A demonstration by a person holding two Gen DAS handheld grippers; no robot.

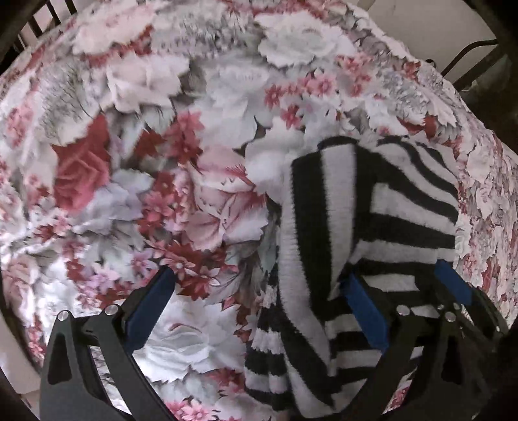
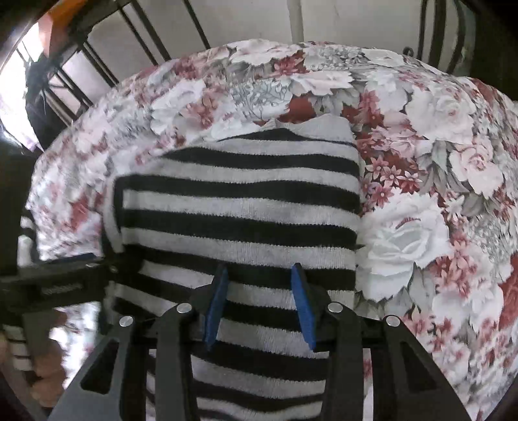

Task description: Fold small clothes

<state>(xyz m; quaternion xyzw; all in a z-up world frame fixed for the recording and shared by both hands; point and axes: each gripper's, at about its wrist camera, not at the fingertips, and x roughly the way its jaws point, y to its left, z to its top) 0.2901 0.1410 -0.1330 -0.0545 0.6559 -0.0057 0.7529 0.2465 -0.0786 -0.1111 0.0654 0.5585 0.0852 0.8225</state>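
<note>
Garment: black-and-white striped knit top [image 2: 239, 200], lying on the flowered bedspread, partly folded; in the right wrist view, stripes run crosswise over a flat rectangular panel.
Garment fold: in the left wrist view, a striped flap [image 1: 310, 226] lies with lengthwise stripes across the crosswise-striped body [image 1: 417, 207]; fabric bunched and doubled toward the lower edge of that view.
Garment position: on the bedspread, near the bed's far edge in the right wrist view; upper hem close to a red flower in the print.
Right gripper [image 2: 260, 304]: above the striped panel, blue pads set apart, knit fabric visible in the gap; pads not pressing on cloth; jaws parted.
Right gripper fingers [image 2: 217, 301]: black frame, blue pad faces turned inward.
Left gripper [image 1: 259, 301]: jaws spread wide; left pad [image 1: 152, 304] over bare bedspread, right pad [image 1: 365, 311] over the striped fabric; nothing clamped between them.
Second blue pad at right [image 1: 453, 281]: seen in the left wrist view at the garment's edge, belonging to the other tool.
Hand [image 2: 45, 372]: partly visible at the lower left of the right wrist view, blurred.
Bedspread [image 1: 136, 162]: white, pink and dark red flower print, covering the whole work surface.
Bed frame [image 2: 106, 58]: dark metal bars beyond the bedspread's far edge.
Wall [image 2: 259, 22]: pale, behind the bars.
</note>
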